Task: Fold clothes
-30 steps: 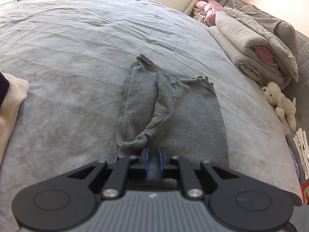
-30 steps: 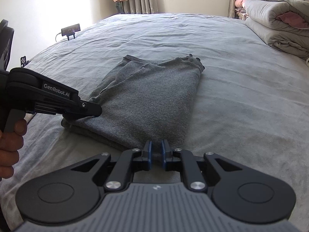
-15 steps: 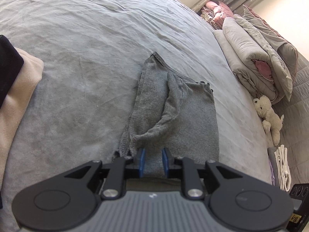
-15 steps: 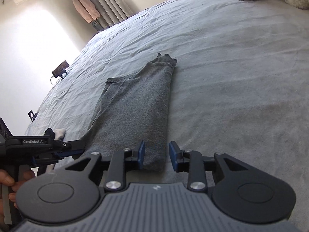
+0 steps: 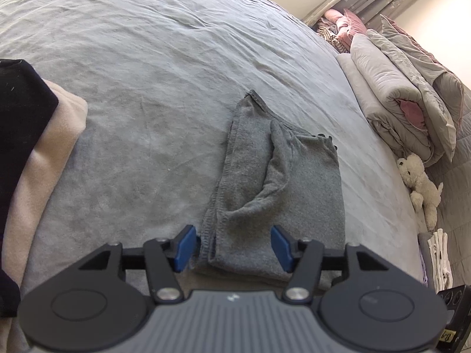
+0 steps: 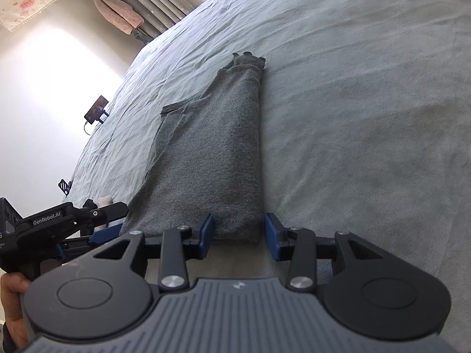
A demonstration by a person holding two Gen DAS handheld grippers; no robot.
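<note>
- A folded grey garment (image 5: 282,188) is lying flat near the middle of a bed (image 5: 153,94) covered in a wrinkled grey sheet, its near edge sitting just in front of both claws.
- The left claw (image 5: 234,248) is opening, its blue pads (image 5: 185,248) spreading to either side of the garment's near edge; the cloth is lying between them, but the pads are not pressing on it.
- The right claw (image 6: 239,236) is also opening, with the garment's near right corner lying between its blue pads (image 6: 206,235); the left pad is standing right at the cloth and the right pad is standing clear, and nothing is being pinched.
- In the right wrist view, the left claw (image 6: 109,229) is reaching in from the left at the garment's edge, with a person's hand (image 6: 13,294) gripping its handle.
- A loose ridge of fabric is running down the garment's upper layer in the left wrist view.
- Beige and black clothing (image 5: 32,158) is sitting at the bed's left edge.
- Rolled grey bedding (image 5: 394,106) and a white stuffed toy (image 5: 421,185) are lying along the bed's right side.
- A phone on a stand (image 6: 95,108) is standing at the far left edge of the bed in the right wrist view.
</note>
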